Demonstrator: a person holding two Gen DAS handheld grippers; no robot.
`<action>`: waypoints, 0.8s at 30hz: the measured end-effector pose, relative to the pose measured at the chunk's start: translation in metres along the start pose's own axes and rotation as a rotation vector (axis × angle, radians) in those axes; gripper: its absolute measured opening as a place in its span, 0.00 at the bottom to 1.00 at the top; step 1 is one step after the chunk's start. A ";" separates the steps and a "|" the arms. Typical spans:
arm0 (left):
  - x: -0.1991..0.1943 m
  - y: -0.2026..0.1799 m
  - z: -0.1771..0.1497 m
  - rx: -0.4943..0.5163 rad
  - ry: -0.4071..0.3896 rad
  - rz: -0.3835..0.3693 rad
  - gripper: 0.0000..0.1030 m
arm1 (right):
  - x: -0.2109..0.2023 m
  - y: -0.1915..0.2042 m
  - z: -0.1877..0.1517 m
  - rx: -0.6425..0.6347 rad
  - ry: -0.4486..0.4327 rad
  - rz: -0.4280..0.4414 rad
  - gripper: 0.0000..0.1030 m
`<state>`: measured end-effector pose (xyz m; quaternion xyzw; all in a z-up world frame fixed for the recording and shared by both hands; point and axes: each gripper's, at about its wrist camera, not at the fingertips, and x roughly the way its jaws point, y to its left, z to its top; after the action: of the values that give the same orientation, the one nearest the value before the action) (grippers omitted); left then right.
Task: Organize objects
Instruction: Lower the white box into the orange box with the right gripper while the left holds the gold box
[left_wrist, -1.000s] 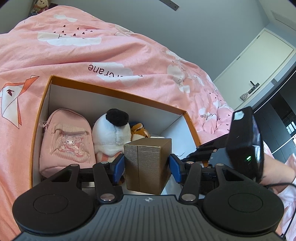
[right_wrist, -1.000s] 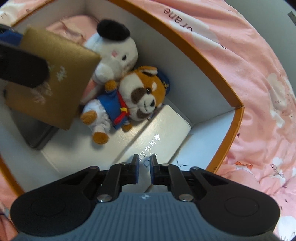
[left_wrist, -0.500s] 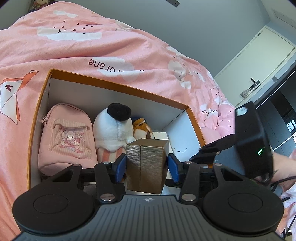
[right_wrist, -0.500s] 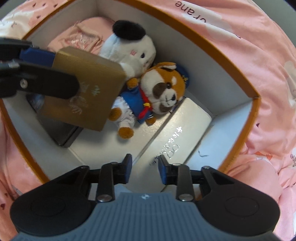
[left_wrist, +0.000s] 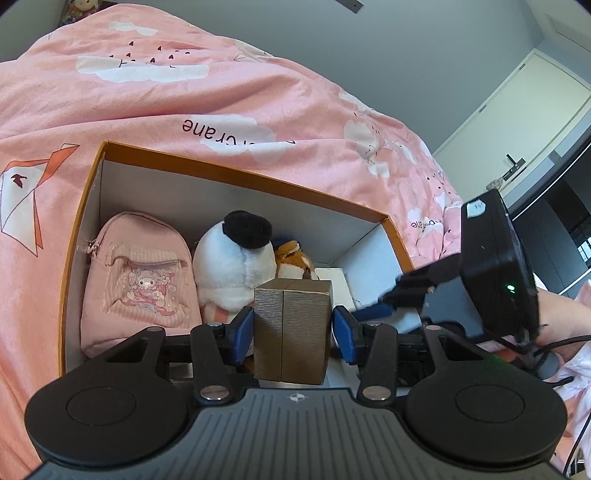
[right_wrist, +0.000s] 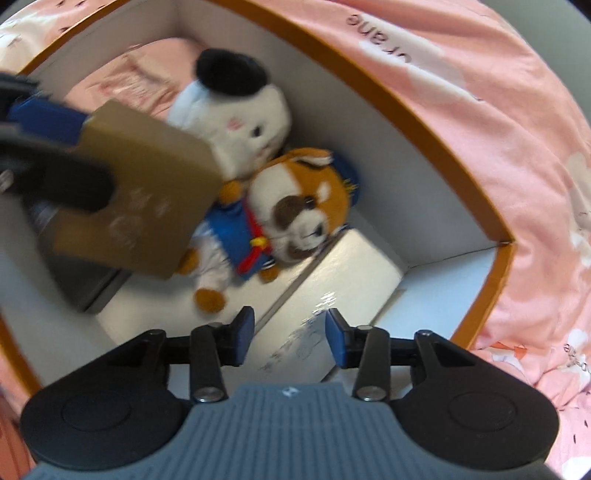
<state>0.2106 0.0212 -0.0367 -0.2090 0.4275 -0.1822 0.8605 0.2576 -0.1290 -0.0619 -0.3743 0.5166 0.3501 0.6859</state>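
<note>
We see the left hand-held gripper (left_wrist: 293, 330) clamped on a gold box (left_wrist: 291, 332), holding it above the near part of the orange storage box (left_wrist: 236, 179) on the bed (left_wrist: 184, 85); the right hand-held gripper (right_wrist: 290, 339) hangs spread and empty over a white box (right_wrist: 332, 291); beside it lie a dog plush (right_wrist: 295, 218), a white plush (right_wrist: 240, 110) and a pink backpack (left_wrist: 136, 280).

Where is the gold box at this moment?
The gold box sits between the fingers of the left hand-held gripper, held above the orange storage box, in front of the white plush in the left wrist view.
</note>
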 end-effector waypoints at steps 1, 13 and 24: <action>0.001 0.000 0.000 -0.002 0.002 0.000 0.51 | 0.000 0.001 -0.001 -0.001 0.019 0.028 0.44; 0.004 -0.001 0.000 -0.008 0.004 -0.004 0.51 | 0.008 0.030 -0.003 0.026 0.056 -0.133 0.36; 0.001 0.001 0.002 -0.018 -0.006 0.002 0.51 | 0.011 0.002 0.013 0.110 -0.090 -0.161 0.11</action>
<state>0.2126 0.0219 -0.0371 -0.2170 0.4269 -0.1770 0.8599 0.2642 -0.1153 -0.0705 -0.3602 0.4721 0.2815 0.7537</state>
